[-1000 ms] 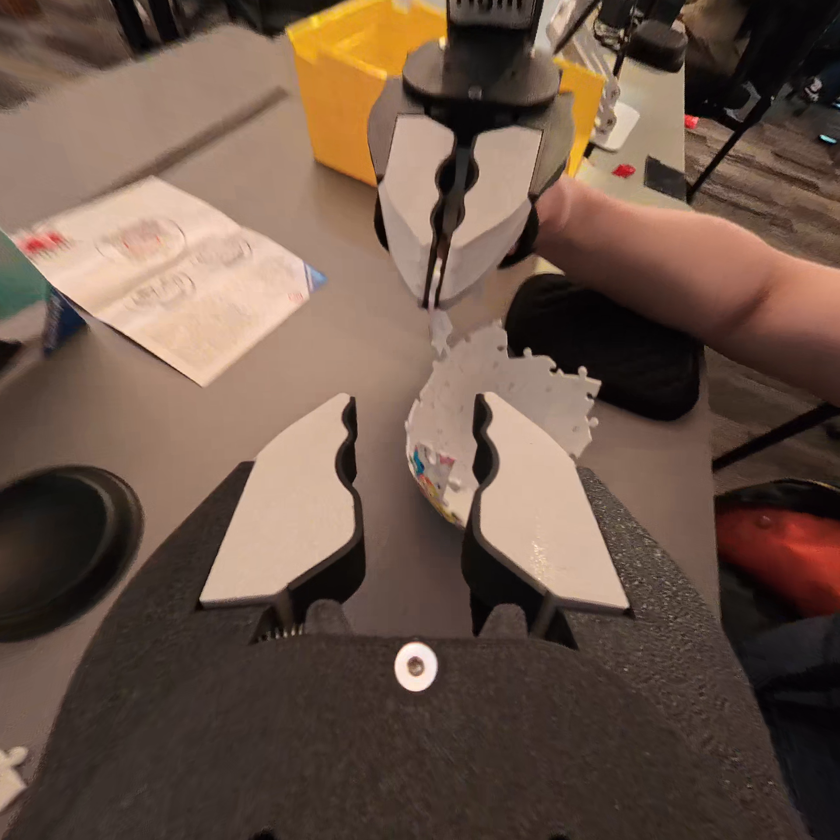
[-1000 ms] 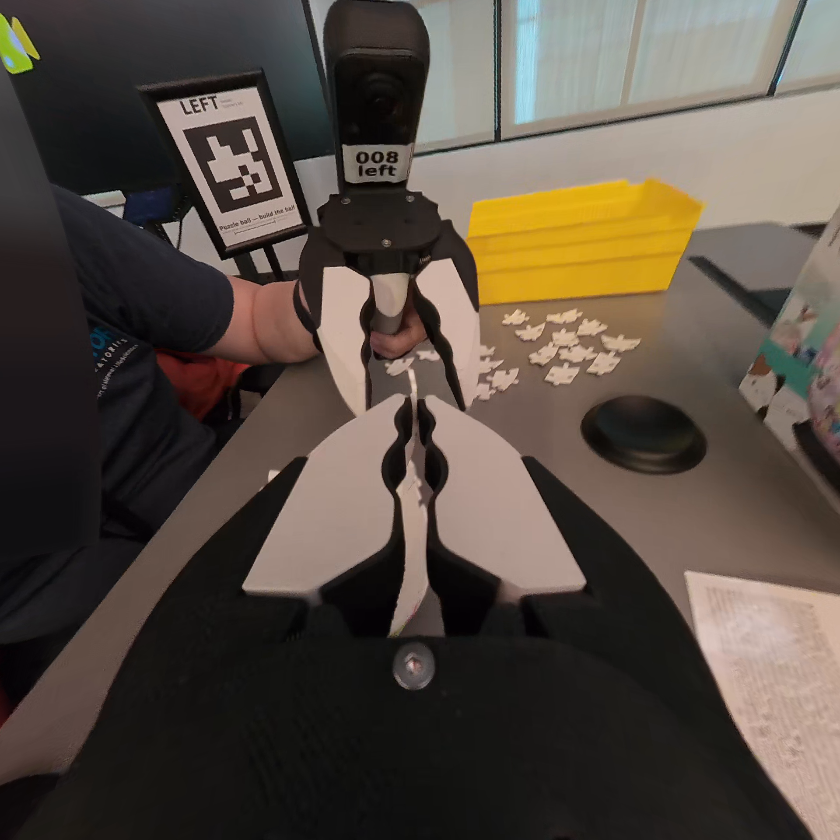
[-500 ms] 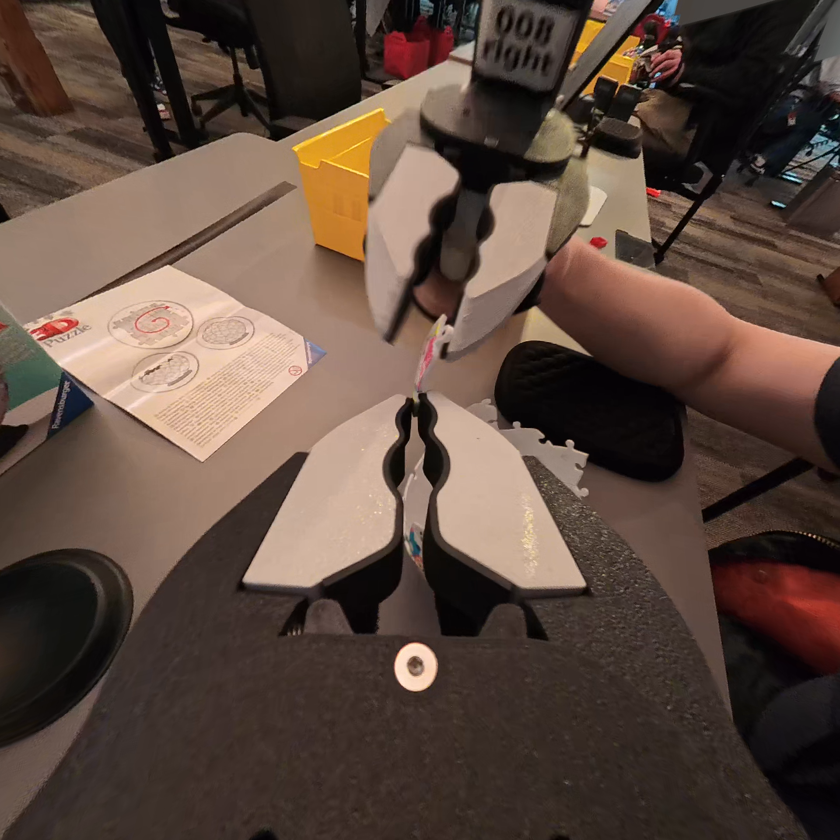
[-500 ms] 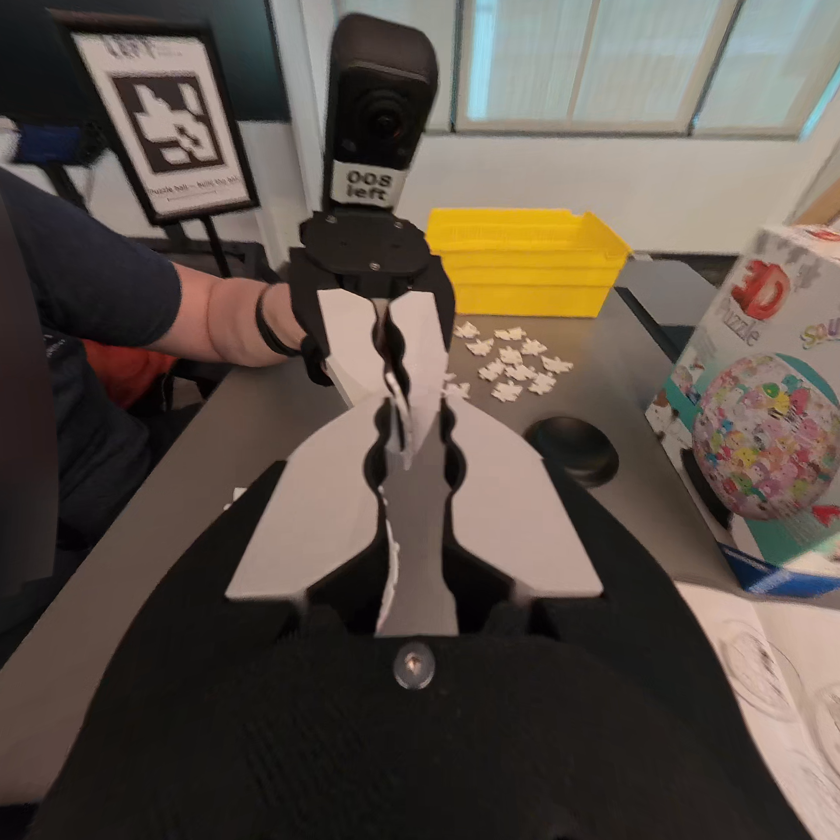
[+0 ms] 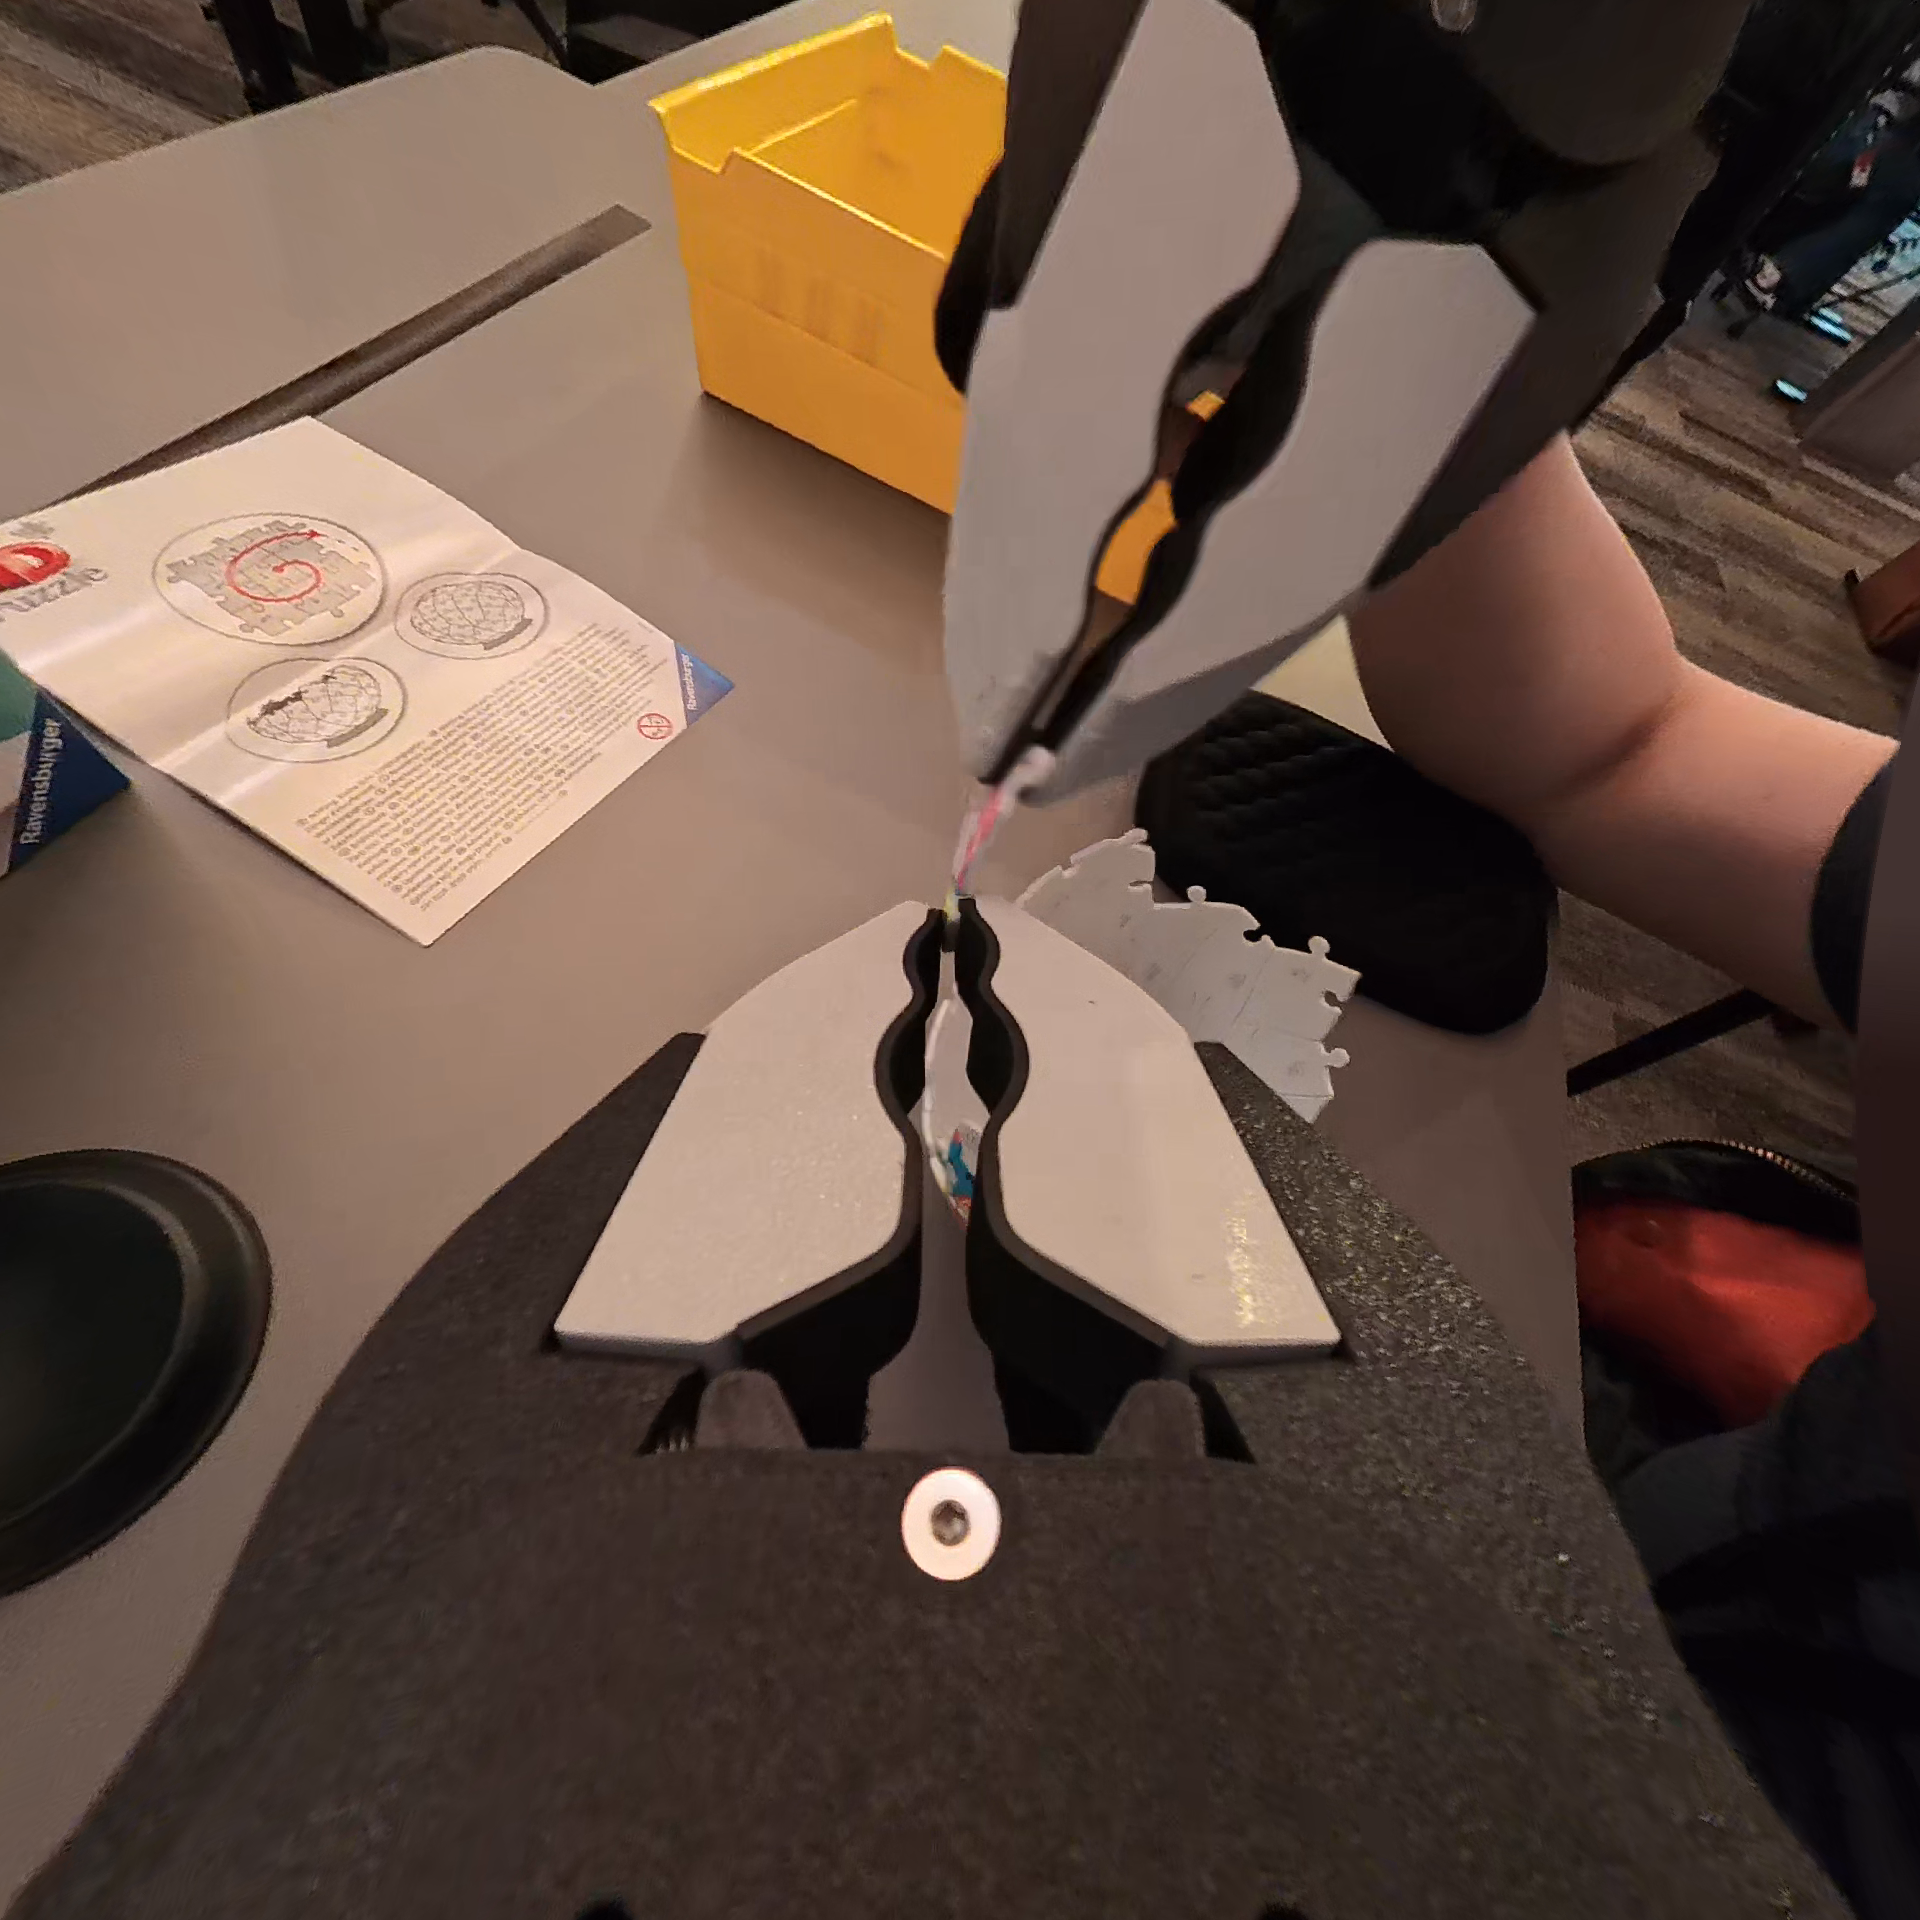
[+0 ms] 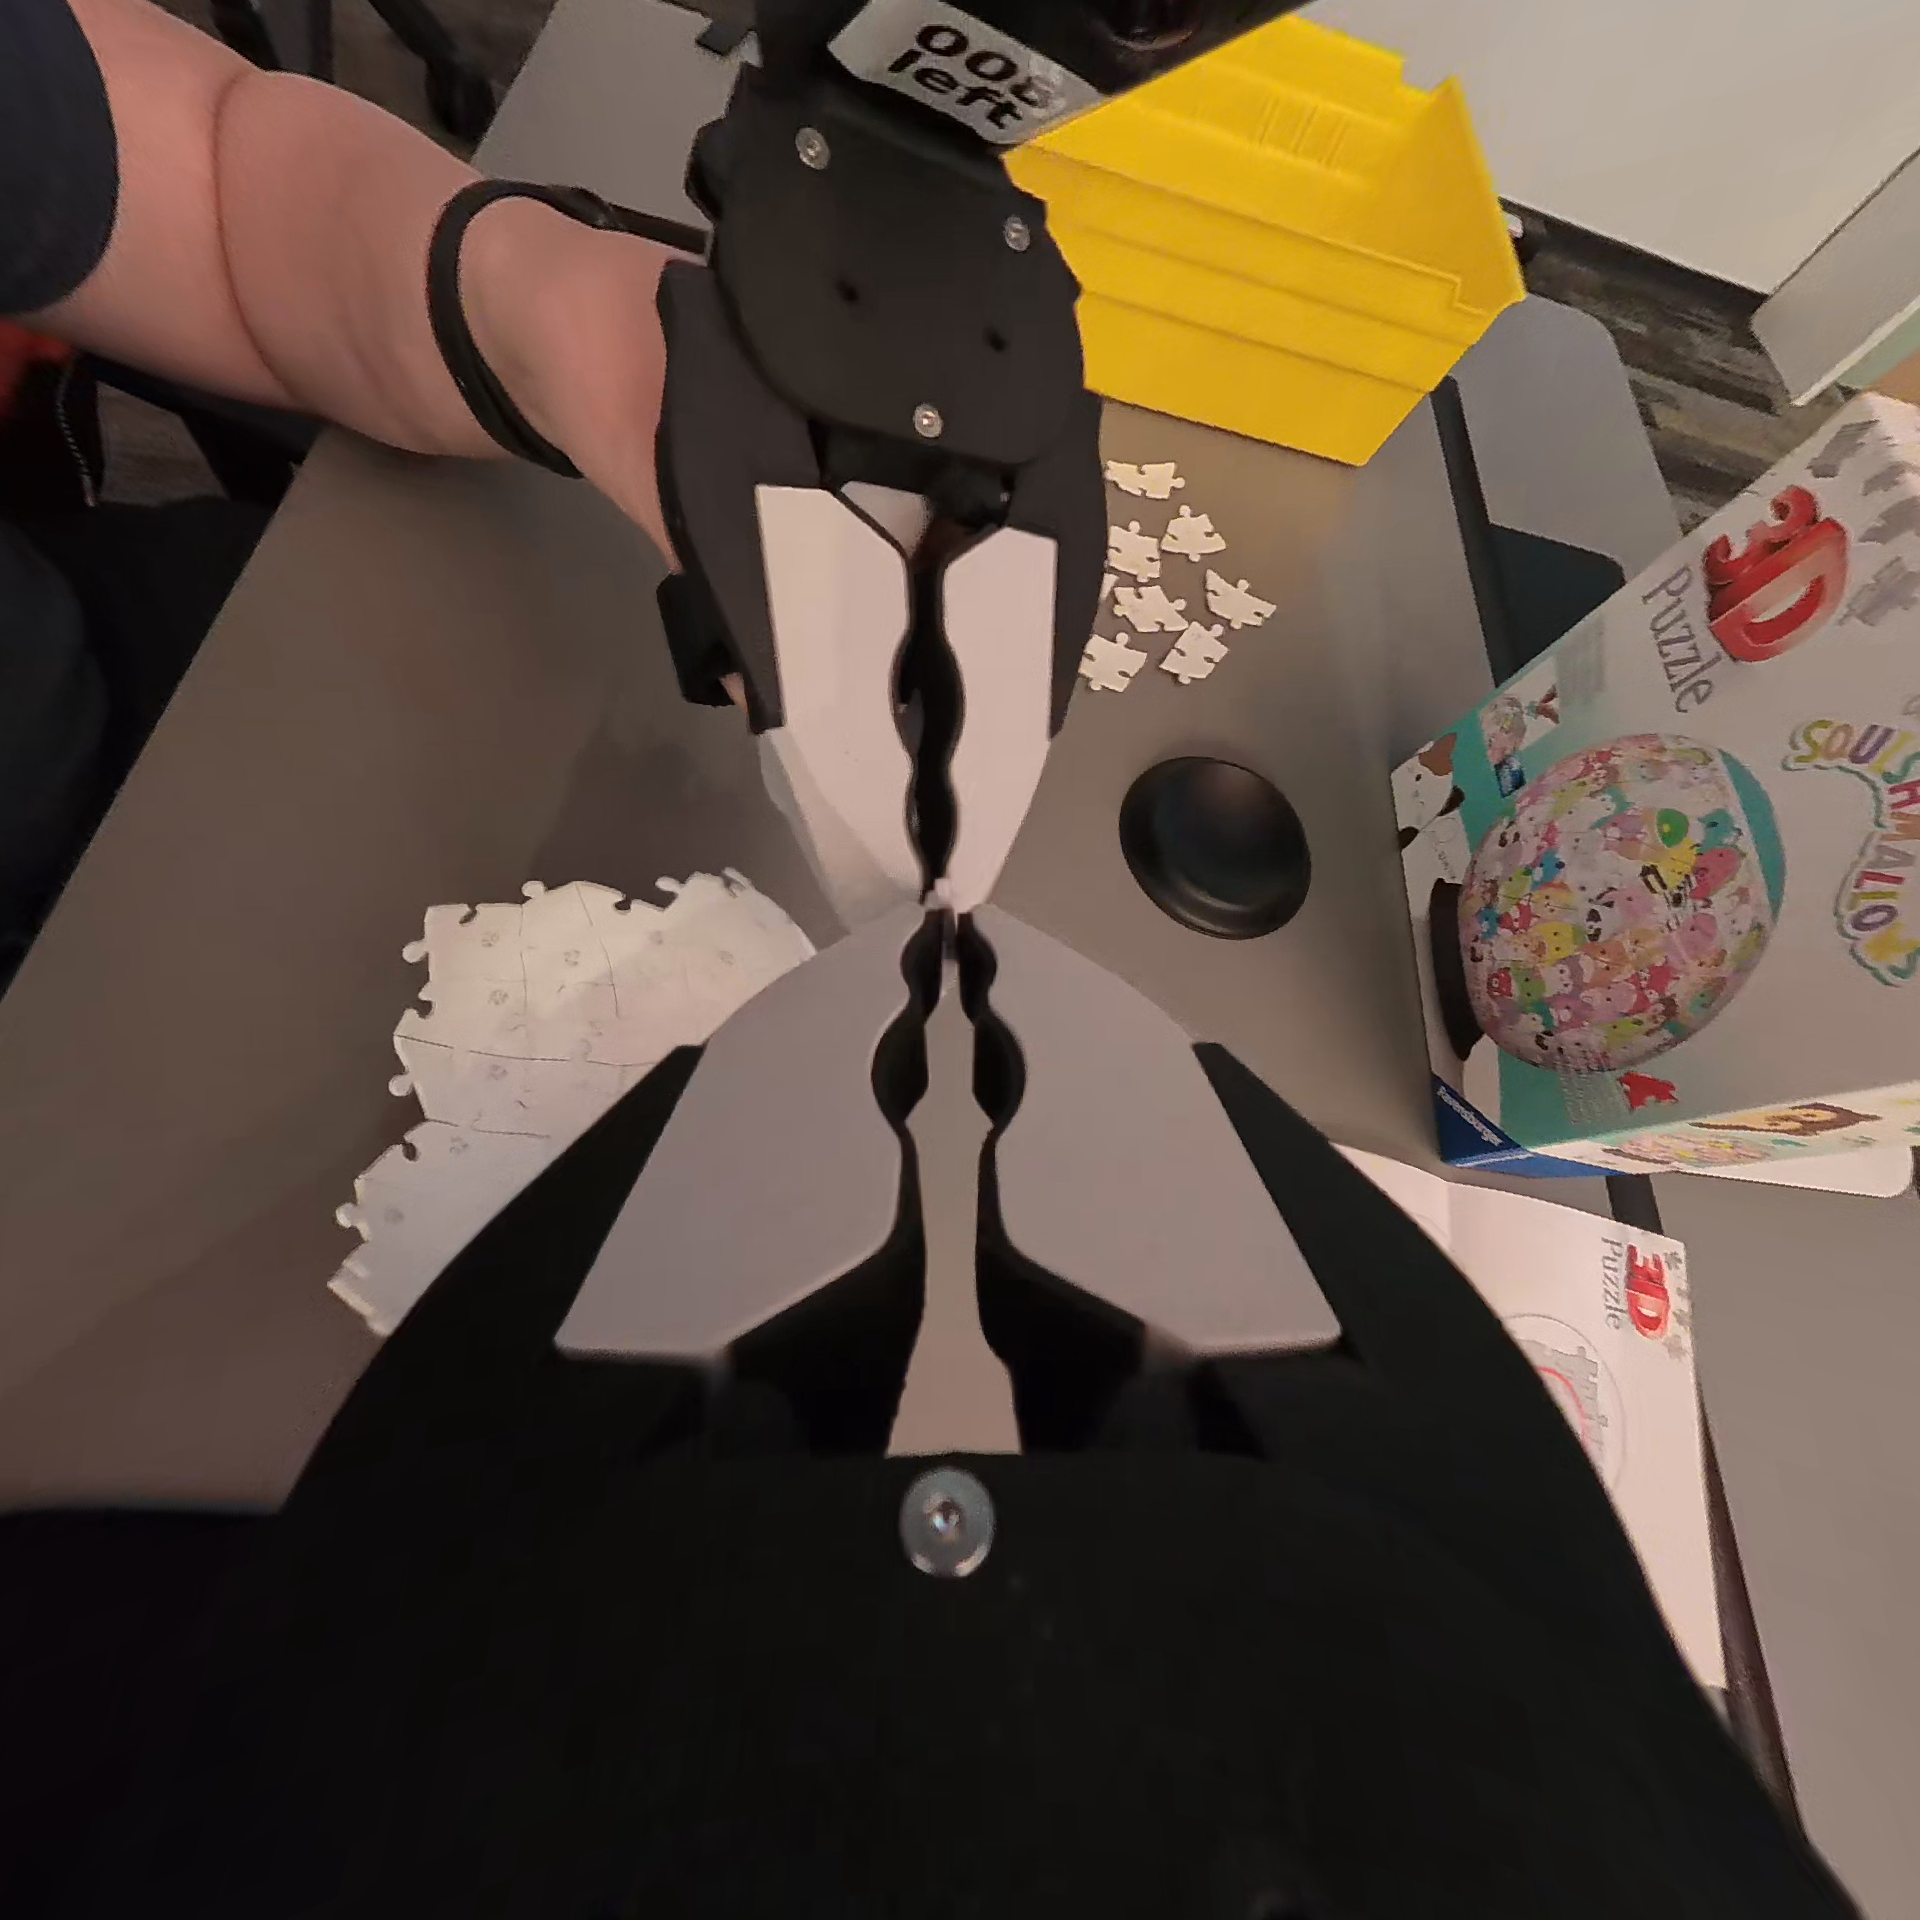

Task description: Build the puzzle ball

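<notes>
Pinching the part-built puzzle shell [image 5: 1195, 966] at its rim, my left gripper [image 5: 951, 914] is clenched to steady it above the counter [image 5: 623, 1039], while my right gripper [image 5: 1013, 774], arriving from 12 o'clock, clamps a loose piece [image 5: 977, 842] edge-on to mate there.

A curved, half-built shell of the puzzle ball [image 6: 540, 1029] lies white side up on the grey bench [image 6: 260, 727]. Loose white pieces [image 6: 1164, 592] lie scattered near the yellow bin [image 6: 1268, 270]. One colourful piece [image 5: 977, 842] stands edge-on, pinched between both tools.
</notes>
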Demonstrator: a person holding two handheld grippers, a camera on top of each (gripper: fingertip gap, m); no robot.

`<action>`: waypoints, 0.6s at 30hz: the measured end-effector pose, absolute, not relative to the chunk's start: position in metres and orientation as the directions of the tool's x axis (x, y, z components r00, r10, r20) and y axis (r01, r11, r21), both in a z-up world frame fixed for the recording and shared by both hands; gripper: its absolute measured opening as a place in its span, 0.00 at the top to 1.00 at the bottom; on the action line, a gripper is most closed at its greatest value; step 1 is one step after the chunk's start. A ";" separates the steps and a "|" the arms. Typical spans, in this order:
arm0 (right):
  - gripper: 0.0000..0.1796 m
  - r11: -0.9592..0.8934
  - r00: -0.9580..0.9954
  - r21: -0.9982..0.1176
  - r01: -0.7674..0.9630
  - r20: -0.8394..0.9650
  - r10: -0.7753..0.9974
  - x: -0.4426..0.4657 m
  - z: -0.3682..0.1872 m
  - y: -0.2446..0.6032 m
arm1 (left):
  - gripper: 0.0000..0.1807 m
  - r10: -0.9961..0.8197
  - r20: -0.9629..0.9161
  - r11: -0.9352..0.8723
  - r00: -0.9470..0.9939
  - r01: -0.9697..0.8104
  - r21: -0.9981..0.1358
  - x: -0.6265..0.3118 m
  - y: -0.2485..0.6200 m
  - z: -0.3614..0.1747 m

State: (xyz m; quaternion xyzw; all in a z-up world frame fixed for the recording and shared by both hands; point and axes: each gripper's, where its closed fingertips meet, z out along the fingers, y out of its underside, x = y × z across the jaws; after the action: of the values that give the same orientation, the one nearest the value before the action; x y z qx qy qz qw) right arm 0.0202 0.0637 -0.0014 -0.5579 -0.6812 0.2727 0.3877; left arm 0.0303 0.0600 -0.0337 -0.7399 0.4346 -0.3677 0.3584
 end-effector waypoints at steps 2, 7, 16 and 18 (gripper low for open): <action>0.98 0.231 -0.090 -0.794 0.562 0.219 0.972 0.022 -0.005 0.062 | 0.99 -0.911 0.226 -0.360 0.343 -0.399 -0.844 0.032 0.058 -0.036; 0.98 0.131 -0.073 -0.799 0.586 0.109 0.991 0.034 -0.020 0.067 | 0.73 -0.867 0.143 -0.380 0.476 -0.448 -0.810 0.011 0.065 -0.039; 0.98 0.034 -0.230 -0.857 0.514 -0.099 0.968 0.030 -0.063 0.047 | 0.72 -0.874 0.127 -0.420 0.469 -0.600 -0.681 0.002 0.027 -0.085; 0.98 0.058 -0.250 -0.864 0.500 -0.080 0.965 0.027 -0.066 0.045 | 0.77 -0.880 0.135 -0.420 0.455 -0.615 -0.667 0.003 0.025 -0.088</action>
State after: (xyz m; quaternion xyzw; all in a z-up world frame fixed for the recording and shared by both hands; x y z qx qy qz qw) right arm 0.0274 0.0454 -0.0656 -0.5453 -0.6717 0.4169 0.2789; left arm 0.0029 0.0254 -0.0878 -0.8074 0.4631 -0.2410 0.2748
